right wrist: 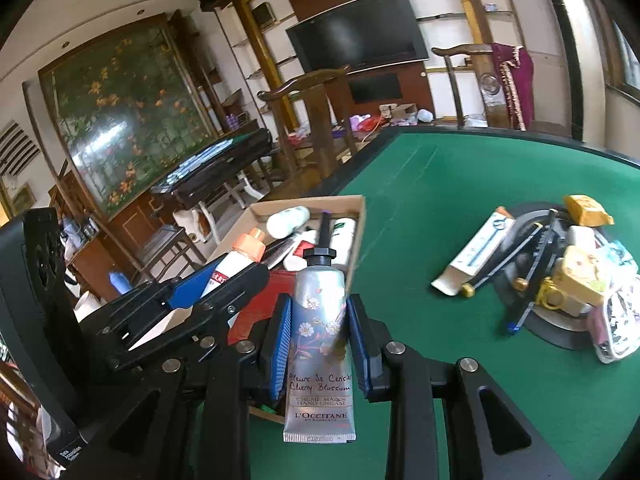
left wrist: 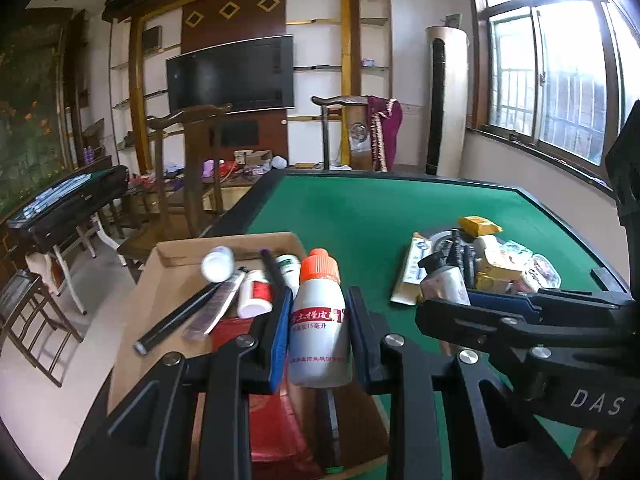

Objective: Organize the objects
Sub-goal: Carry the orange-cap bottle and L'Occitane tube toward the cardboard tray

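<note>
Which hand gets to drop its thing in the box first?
Probably the left. Its tool grips the white bottle right above the cardboard box. The right tool, holding the hand cream tube, sits nearer the box's edge, over the green table.

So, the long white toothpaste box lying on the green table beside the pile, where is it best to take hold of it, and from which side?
Probably grip the toothpaste box across its narrow width, near the middle, coming from above. It lies flat on the green table, and its near end is free, while black sticks from the pile lean along its far side, so the side facing the cardboard box is clearer.
</note>
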The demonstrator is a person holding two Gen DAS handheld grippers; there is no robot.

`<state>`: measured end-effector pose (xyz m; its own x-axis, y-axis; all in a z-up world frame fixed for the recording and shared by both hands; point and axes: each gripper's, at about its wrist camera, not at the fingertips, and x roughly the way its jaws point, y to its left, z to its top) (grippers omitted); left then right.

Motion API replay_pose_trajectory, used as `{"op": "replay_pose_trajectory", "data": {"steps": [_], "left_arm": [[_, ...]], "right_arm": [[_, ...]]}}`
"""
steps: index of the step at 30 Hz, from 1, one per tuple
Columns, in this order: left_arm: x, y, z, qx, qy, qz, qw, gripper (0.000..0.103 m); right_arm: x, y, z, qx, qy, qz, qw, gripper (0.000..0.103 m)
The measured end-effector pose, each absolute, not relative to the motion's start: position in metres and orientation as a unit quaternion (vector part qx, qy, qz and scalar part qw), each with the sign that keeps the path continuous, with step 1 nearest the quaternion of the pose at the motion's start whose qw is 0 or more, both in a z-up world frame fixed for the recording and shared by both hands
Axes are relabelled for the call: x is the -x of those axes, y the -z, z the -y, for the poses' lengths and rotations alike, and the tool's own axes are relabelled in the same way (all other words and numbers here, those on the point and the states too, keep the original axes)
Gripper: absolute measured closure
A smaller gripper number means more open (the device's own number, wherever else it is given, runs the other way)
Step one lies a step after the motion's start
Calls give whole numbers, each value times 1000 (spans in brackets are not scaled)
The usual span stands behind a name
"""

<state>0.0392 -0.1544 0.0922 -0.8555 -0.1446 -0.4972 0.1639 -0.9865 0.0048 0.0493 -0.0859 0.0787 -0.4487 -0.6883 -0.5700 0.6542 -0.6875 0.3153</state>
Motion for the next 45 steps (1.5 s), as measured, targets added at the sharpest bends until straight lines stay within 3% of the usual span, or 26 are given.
{"op": "replay_pose_trajectory", "data": {"steps": [22,45], "left_arm": [[-58,-64,206,-296,946,-36,131,77],[-43,-36,239,-363,918,-105,121,77]], "right_arm": [[-48,-43,139,-392,825,3,407,73],[-31,-22,169,-418,822,-18,386,73]]}}
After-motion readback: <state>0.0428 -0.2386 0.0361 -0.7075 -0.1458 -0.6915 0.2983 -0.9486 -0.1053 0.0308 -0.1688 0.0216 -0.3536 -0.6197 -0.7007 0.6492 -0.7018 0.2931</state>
